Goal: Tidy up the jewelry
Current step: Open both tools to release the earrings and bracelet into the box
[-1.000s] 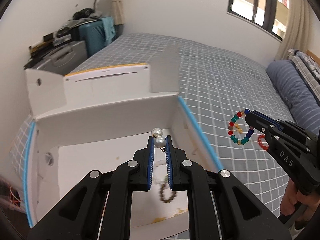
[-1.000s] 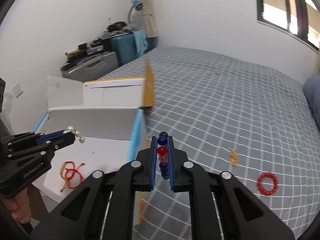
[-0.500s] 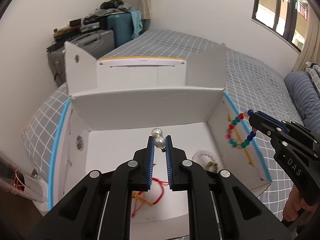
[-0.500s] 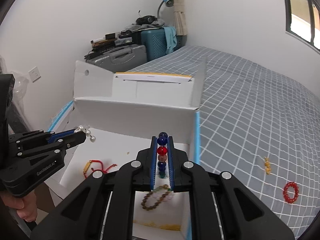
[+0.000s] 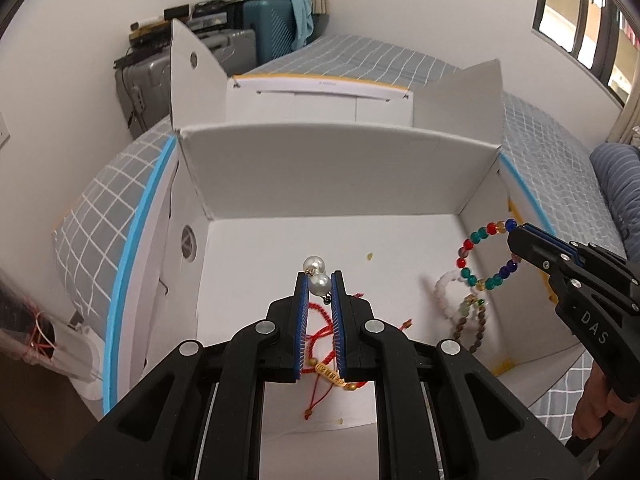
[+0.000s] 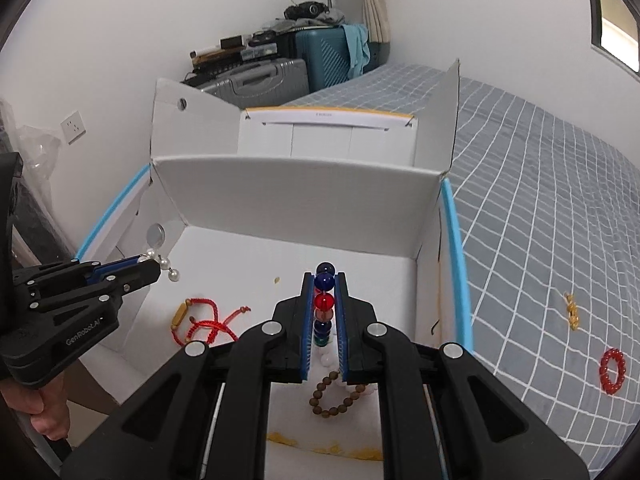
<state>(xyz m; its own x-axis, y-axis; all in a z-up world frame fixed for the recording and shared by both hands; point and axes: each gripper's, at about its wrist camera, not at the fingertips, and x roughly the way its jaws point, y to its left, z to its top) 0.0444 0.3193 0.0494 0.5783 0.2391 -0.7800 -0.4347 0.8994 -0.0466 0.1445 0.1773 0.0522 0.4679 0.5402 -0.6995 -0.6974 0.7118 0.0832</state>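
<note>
An open white cardboard box (image 5: 332, 168) (image 6: 296, 196) stands on the bed. My left gripper (image 5: 319, 280) (image 6: 154, 266) is shut on a pearl piece (image 5: 316, 278) (image 6: 168, 268) and holds it above the box's left half. My right gripper (image 6: 325, 280) (image 5: 516, 236) is shut on a multicoloured bead bracelet (image 5: 486, 254) (image 6: 324, 304), held above the box's right half. On the box floor lie a red cord bracelet (image 5: 332, 360) (image 6: 200, 320), a white bead bracelet (image 5: 444, 292) and a brown bead bracelet (image 5: 470, 328) (image 6: 336, 396).
A red bead bracelet (image 6: 612, 370) and a small gold piece (image 6: 572, 310) lie on the grey checked bedspread (image 6: 540, 220) right of the box. Suitcases (image 6: 272, 76) stand against the wall behind. The box flaps stand upright.
Both grippers have moved left from over the bed to above the box interior, still holding their pieces. The box floor and the bracelets in it have come into view.
</note>
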